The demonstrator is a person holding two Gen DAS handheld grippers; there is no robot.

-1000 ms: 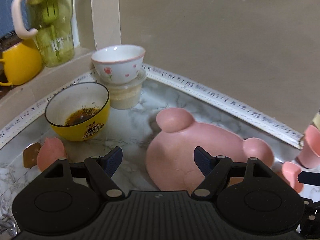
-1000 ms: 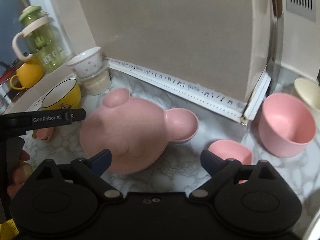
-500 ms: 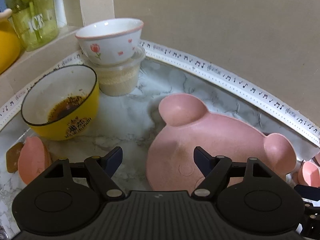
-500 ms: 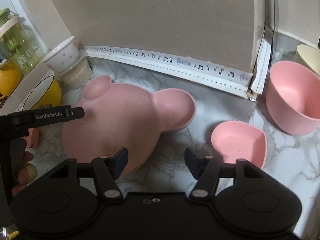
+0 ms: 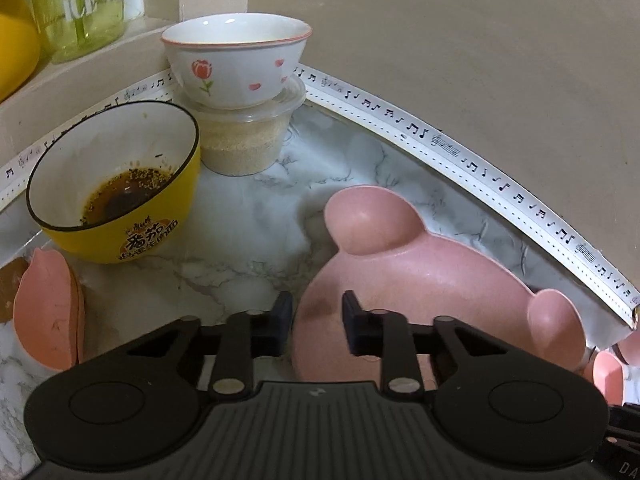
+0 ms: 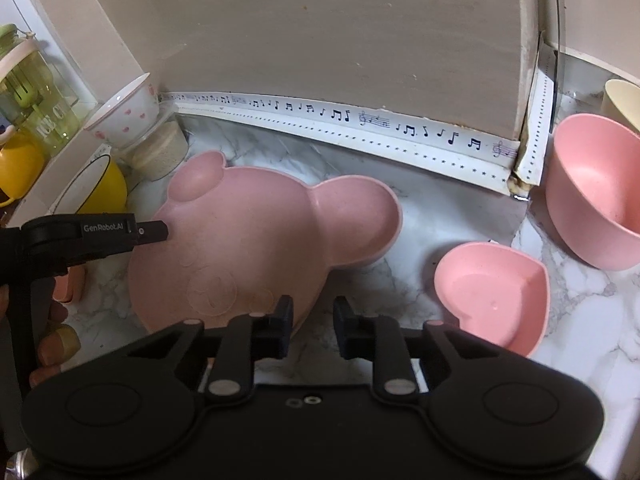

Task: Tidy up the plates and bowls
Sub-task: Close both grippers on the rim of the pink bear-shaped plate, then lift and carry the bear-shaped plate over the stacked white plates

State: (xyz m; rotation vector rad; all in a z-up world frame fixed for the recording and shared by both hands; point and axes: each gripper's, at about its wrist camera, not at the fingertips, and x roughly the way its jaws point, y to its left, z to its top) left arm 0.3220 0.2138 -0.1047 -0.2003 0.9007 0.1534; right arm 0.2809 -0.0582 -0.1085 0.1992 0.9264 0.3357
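A pink bear-shaped plate lies on the marble counter. My left gripper is closing its jaws over the plate's left rim, one pad outside and one over the inside. In the right wrist view the plate fills the middle. My right gripper is closing its jaws over the near rim, which sits between the pads. One of the left gripper's fingers reaches in from the left onto the plate's edge.
A yellow bowl with dark sauce, a tulip bowl on a plastic tub and pink dishes stand left. A pink heart dish and a pink bowl sit right. A wall backs the counter.
Both grippers came down and closer to the bear plate. Their jaws went from wide apart to narrow around its rim, left on the left side, right on the near side.
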